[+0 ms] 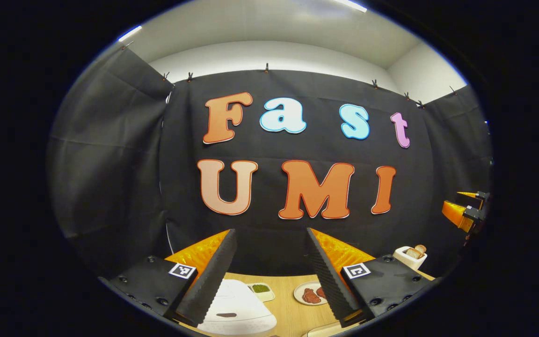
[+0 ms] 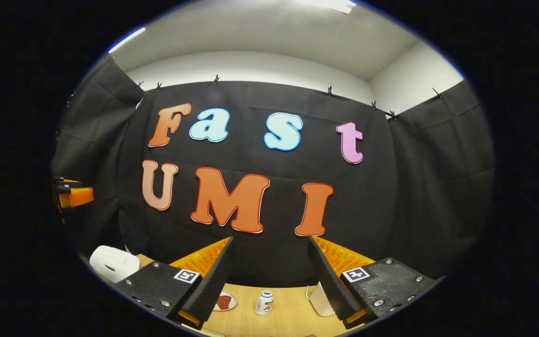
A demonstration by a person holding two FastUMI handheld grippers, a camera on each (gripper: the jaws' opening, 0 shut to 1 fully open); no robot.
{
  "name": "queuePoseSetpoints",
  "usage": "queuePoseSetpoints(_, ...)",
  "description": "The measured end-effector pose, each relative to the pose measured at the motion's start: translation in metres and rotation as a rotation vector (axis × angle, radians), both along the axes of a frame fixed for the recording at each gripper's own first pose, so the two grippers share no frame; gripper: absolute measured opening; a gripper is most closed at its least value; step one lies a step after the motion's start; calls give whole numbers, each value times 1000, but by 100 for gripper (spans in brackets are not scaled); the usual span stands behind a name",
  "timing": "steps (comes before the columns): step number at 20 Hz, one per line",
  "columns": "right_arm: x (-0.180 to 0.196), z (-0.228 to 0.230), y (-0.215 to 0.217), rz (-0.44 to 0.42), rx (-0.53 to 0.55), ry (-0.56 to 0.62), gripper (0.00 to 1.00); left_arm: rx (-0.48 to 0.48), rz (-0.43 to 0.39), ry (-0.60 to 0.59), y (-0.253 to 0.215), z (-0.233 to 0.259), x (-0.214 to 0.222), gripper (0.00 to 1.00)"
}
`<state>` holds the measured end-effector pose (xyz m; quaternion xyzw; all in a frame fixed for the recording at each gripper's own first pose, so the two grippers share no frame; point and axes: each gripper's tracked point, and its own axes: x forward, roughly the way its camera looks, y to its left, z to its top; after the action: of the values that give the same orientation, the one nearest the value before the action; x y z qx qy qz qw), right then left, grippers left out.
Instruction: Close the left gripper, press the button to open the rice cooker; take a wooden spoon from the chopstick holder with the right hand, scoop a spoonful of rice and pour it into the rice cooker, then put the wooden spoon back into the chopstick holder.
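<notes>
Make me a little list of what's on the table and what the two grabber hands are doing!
rice cooker: white rice cooker, lid down, on the wooden table
green dish: small dish of something green behind the cooker
plate: round plate with reddish-brown food
toaster: white toaster with bread at the far right
bottle: small white bottle standing upright
left gripper: left gripper open, fingers apart, holding nothing
right gripper: right gripper open, fingers apart, holding nothing
wooden spoon: cannot tell where it is
</notes>
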<state>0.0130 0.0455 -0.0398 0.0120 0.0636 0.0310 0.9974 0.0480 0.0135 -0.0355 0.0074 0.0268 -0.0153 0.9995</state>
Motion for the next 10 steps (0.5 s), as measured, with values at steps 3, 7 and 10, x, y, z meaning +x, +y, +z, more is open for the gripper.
queuePoseSetpoints(3, -8, -6, -3, -14, -16, 5, 95, -3, 8, -11, 7, 3, -3, 99)
queuePoseSetpoints(7, -16, -3, -5, -20, -4, -20, 95, 13, 26, -31, 18, 11, -8, 99)
queuePoseSetpoints(10, -19, -5, -13, -35, -20, -28, 95, 36, 58, -22, 30, 8, -7, 99)
